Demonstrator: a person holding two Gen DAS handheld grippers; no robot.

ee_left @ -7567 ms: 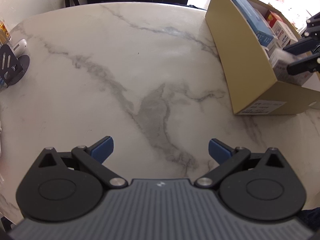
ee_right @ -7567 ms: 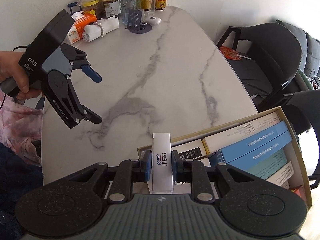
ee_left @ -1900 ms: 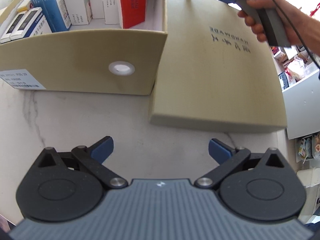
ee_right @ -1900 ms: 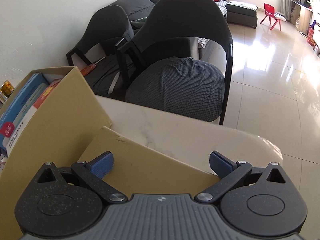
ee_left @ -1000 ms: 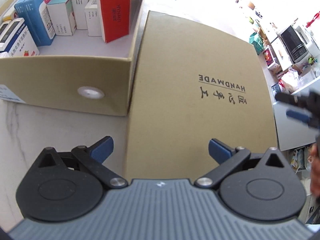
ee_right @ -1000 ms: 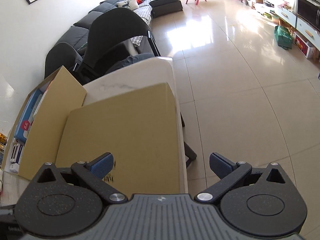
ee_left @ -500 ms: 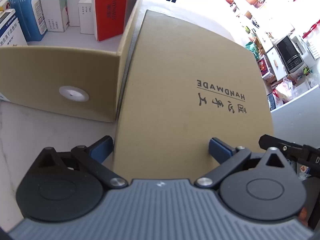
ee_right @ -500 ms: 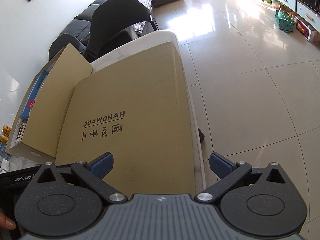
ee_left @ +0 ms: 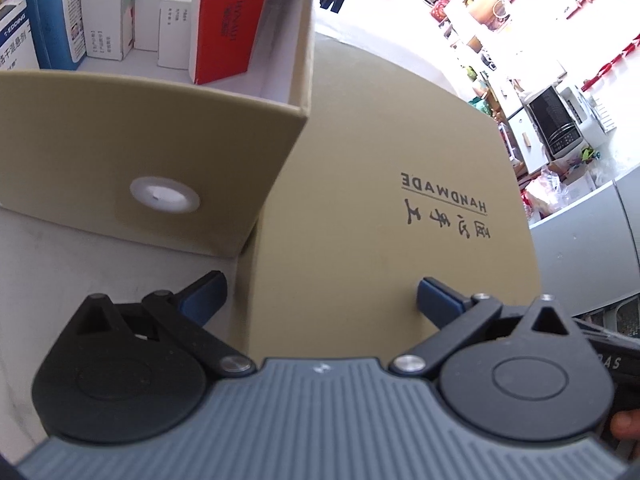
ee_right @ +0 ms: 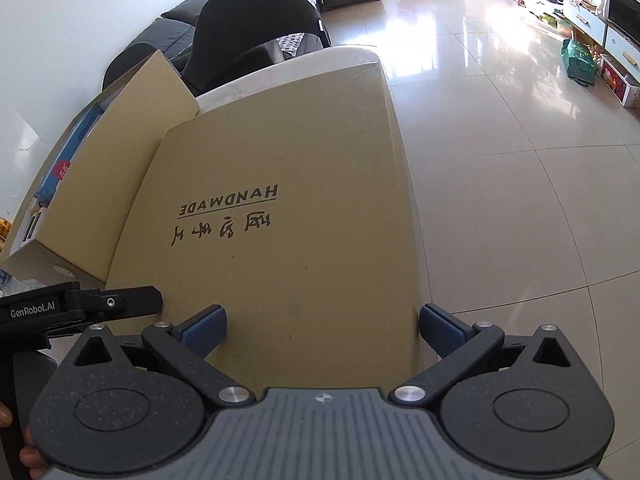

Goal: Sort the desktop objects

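A tan cardboard lid (ee_left: 380,200) printed HANDMADE lies flat on the table, against the open tan box (ee_left: 120,140). The box holds upright packs: a red one (ee_left: 224,20), white ones and blue ones (ee_left: 48,12). My left gripper (ee_left: 320,298) is open over the lid's near left corner, with one finger beside the lid's edge. In the right wrist view the lid (ee_right: 280,160) fills the middle and the box (ee_right: 152,92) stands at its left. My right gripper (ee_right: 322,330) is open over the lid's near right corner. The left gripper (ee_right: 80,308) shows beside it.
The white marble table (ee_left: 80,280) ends just right of the lid at its rounded edge (ee_right: 416,240). Beyond it lies the tiled floor (ee_right: 500,160). Black chairs (ee_right: 256,24) stand behind the table. A person's fingers hold each handle.
Both grippers have dropped closer to the lid's near edge and now sit side by side. The lid looks larger in both views. Both stay open.
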